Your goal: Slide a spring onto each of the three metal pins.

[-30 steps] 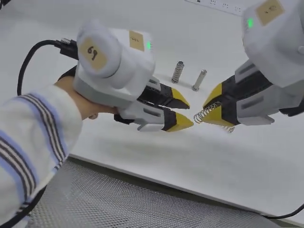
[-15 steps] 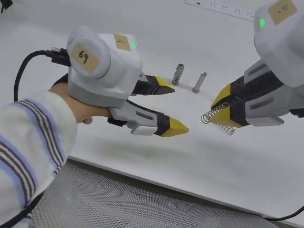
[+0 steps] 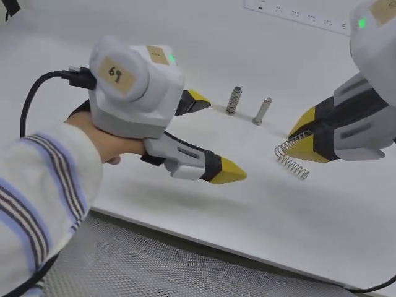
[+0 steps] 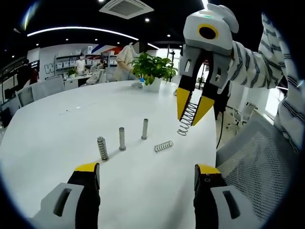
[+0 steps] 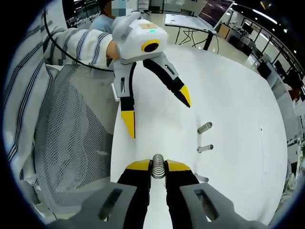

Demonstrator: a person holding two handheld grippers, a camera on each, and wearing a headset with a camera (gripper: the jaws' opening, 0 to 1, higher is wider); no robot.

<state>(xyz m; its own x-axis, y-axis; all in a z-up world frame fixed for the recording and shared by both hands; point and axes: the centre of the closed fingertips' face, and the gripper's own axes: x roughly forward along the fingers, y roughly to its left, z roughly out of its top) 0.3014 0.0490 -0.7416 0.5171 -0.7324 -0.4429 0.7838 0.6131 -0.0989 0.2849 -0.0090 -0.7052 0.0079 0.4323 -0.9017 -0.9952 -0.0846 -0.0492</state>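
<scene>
Your left gripper (image 3: 224, 140) centre frame, jaws wide, holding nothing | right gripper (image 3: 297, 143) at right edge, clamped on a spring (image 3: 284, 147) | bare pin (image 3: 263, 111) upper middle, just beside the sprung pin (image 3: 233, 100) | line the spring's bore up over the pin tip, then lower it straight.

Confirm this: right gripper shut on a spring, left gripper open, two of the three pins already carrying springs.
One slip: a single sprung pin, not two; the left gripper view shows the other two pins bare. The right gripper is shut on a spring and the left gripper open, as stated.
</scene>
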